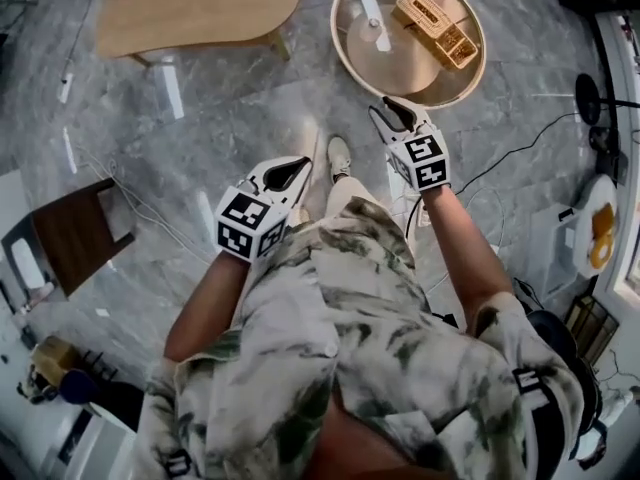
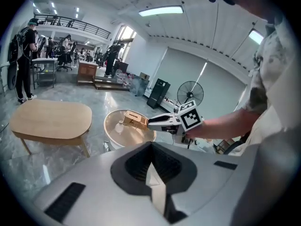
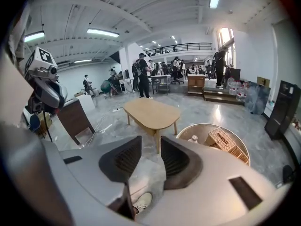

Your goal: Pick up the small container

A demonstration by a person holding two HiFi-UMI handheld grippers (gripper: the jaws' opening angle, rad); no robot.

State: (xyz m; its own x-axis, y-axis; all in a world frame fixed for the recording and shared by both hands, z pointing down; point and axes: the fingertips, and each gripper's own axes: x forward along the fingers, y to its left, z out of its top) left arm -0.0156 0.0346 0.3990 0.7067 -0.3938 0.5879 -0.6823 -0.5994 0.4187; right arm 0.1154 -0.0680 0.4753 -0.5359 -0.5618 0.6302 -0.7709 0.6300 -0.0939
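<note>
Standing: the person is short of the round table (image 1: 400,73), with both grippers held out ahead and neither yet over it.
Container: the basket (image 1: 435,26), which I take for the small container, lies on the round table by its right rim, untouched. A white bottle (image 3: 194,138) stands apart from it.
Right gripper (image 1: 388,118): this is the nearer one, aimed at the table. Its jaws are partly apart, with only floor and a shoe (image 1: 339,156) between them, probably readied for the grab.
Left gripper (image 1: 292,173): its jaws are closed together and empty, and it is likely idle.
Edges: the basket sits near the raised rim, so coming from above looks easier.
Room: bare floor leads up to the table. The wooden table (image 1: 195,8) is well apart at left, and cables (image 1: 520,158) trail at right.
</note>
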